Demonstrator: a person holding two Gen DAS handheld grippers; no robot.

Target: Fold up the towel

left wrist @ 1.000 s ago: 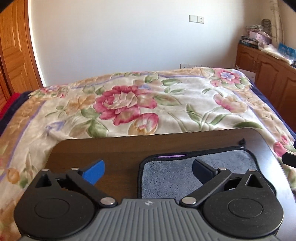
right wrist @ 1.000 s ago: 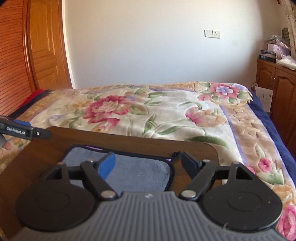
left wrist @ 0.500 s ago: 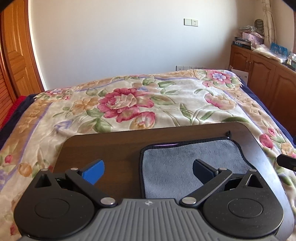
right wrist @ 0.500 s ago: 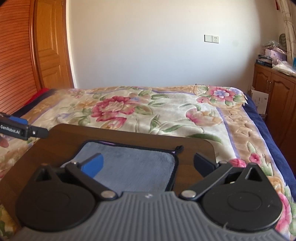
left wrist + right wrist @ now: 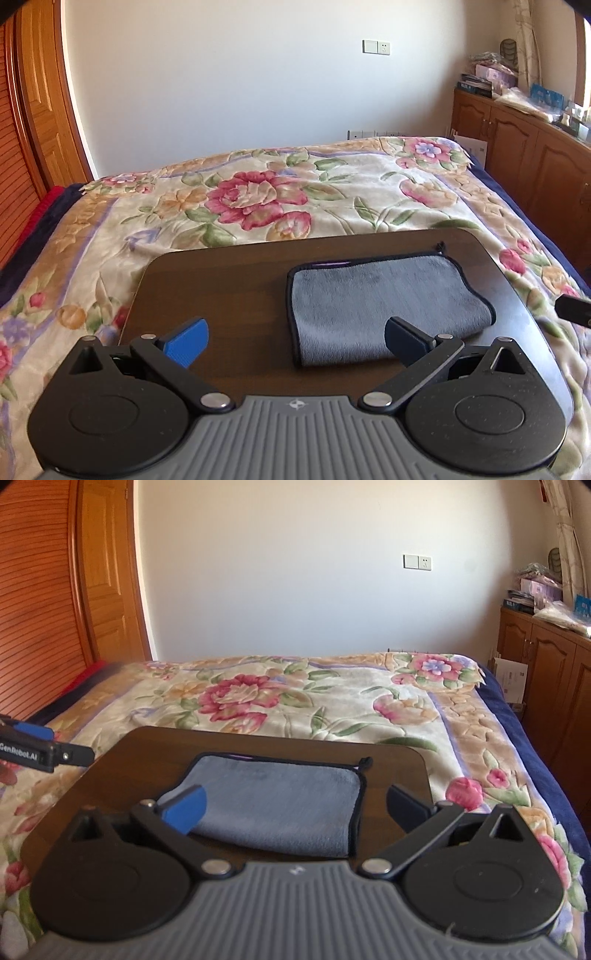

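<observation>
Towel: a grey microfibre towel (image 5: 384, 306) with black piping lies folded on a dark wooden lap table (image 5: 221, 288), toward the table's right half.
Table: it rests on a bed covered by a floral blanket (image 5: 258, 195).
Left gripper (image 5: 295, 341): fingers spread wide, grasping nothing, held above the table's near edge; its right fingertip (image 5: 402, 338) is over the towel's near edge.
Right gripper (image 5: 295, 808): likewise released and empty, poised over the towel's near side.
Background: wooden cabinets (image 5: 517, 147) along the right wall.
</observation>
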